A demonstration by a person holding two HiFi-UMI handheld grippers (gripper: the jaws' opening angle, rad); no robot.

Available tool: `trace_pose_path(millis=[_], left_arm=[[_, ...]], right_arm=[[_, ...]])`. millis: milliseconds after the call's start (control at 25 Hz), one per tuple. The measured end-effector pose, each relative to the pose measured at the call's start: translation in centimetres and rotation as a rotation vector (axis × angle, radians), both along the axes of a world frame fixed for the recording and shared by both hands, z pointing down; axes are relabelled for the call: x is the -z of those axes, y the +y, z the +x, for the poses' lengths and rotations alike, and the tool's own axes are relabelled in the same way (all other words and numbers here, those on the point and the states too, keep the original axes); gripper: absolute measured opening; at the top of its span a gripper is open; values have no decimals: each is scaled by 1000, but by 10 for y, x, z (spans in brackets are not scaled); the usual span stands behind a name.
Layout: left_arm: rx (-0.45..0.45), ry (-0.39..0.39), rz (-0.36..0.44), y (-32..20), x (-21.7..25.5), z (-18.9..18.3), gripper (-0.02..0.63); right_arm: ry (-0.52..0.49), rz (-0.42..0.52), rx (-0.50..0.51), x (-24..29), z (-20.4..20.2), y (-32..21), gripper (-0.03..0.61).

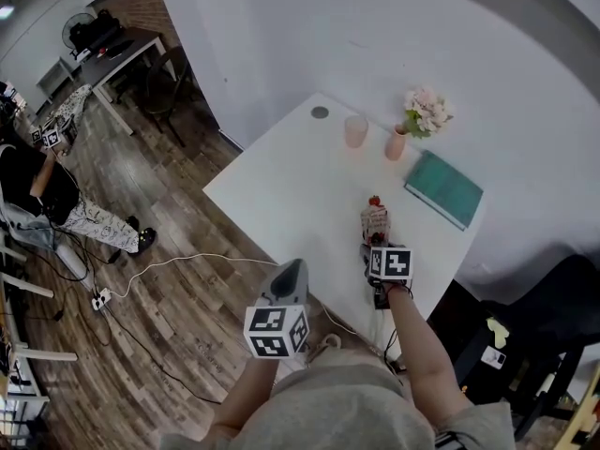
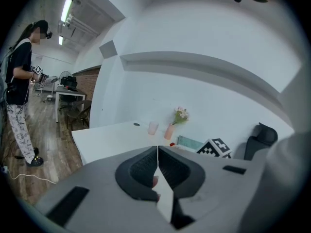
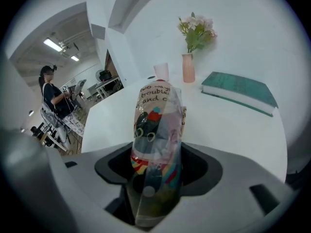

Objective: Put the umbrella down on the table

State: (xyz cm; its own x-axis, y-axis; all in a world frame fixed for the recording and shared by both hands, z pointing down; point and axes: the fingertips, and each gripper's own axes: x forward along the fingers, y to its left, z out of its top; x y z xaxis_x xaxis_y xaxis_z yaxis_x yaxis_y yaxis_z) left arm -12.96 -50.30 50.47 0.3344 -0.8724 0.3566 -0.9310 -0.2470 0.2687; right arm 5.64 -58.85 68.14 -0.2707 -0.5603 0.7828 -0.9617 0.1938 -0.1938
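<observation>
A folded umbrella (image 3: 158, 130) in a clear sleeve with colourful cartoon print sticks out from between the jaws of my right gripper (image 3: 158, 171), which is shut on its lower end. In the head view the umbrella (image 1: 374, 219) points away from me over the near right part of the white table (image 1: 281, 186), with the right gripper (image 1: 376, 244) just behind it. Whether its tip touches the tabletop I cannot tell. My left gripper (image 1: 289, 275) hangs off the table's near edge, over the floor. Its jaws (image 2: 157, 161) meet in a thin seam with nothing in them.
At the back of the table stand a pink cup (image 1: 355, 130) and a pink vase with flowers (image 1: 397, 144). A teal book (image 1: 443, 188) lies at the right. A person (image 1: 56, 200) stands far left on the wooden floor. A black chair (image 1: 553, 317) is at my right.
</observation>
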Motion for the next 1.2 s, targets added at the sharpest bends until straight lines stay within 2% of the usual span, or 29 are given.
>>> trace_pose_path(millis=[320,600,840,1200], left_arm=[[-23,-5,-18,-3,-4,10,8],[-27,-1,-24,-4,-8,12,8],[-28,0,-21,2,-4,8,8],[-34,-3,-5,23,1,-2,8]], right_arm=[[13,-49,-36,-19,3,-4,273],[37,-35,-13,-22,2,-7,278],[-5,-13,-42,-20,3,-8,288],[38,47,-50,4,4,8,324]])
